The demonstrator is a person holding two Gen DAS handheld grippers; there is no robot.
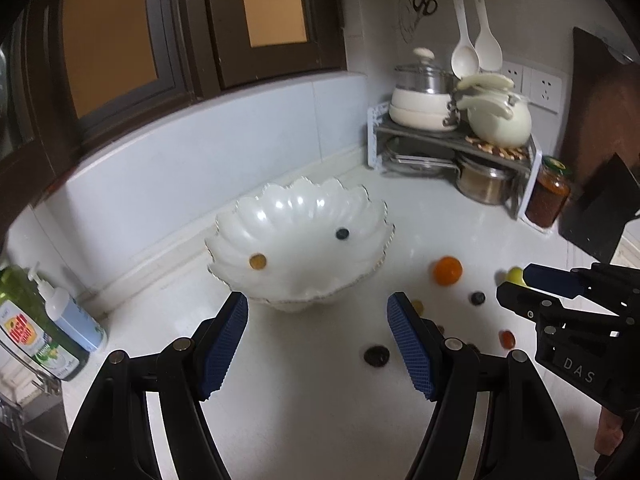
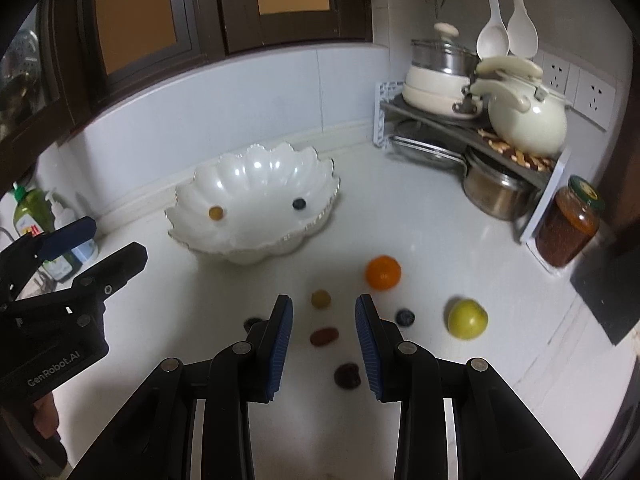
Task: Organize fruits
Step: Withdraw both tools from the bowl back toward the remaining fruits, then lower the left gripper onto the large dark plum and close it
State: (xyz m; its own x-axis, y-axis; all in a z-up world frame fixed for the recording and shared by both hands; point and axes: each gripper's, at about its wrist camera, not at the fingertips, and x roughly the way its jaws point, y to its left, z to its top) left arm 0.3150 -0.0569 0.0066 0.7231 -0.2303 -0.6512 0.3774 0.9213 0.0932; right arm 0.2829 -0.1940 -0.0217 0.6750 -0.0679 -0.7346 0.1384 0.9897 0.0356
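A white scalloped bowl [image 1: 300, 208] [image 2: 256, 184] stands on the white counter and holds a yellow grape [image 1: 257, 261] and a blueberry [image 1: 342, 233]. On the counter lie an orange [image 2: 383, 272], a green-yellow fruit [image 2: 467, 318], a blueberry [image 2: 405, 317], a yellow grape [image 2: 320, 298], a red date [image 2: 323, 336] and a dark dried fruit [image 2: 347, 376]. My left gripper [image 1: 318, 316] is open and empty, just in front of the bowl. My right gripper [image 2: 324, 320] is open and empty, above the small fruits, with the red date between its fingers.
A corner rack [image 2: 472, 120] with pots and a kettle stands at the back right, a jar [image 2: 568, 228] beside it. Soap bottles [image 1: 48, 320] stand at the left. A dark board [image 1: 592, 208] leans at the far right.
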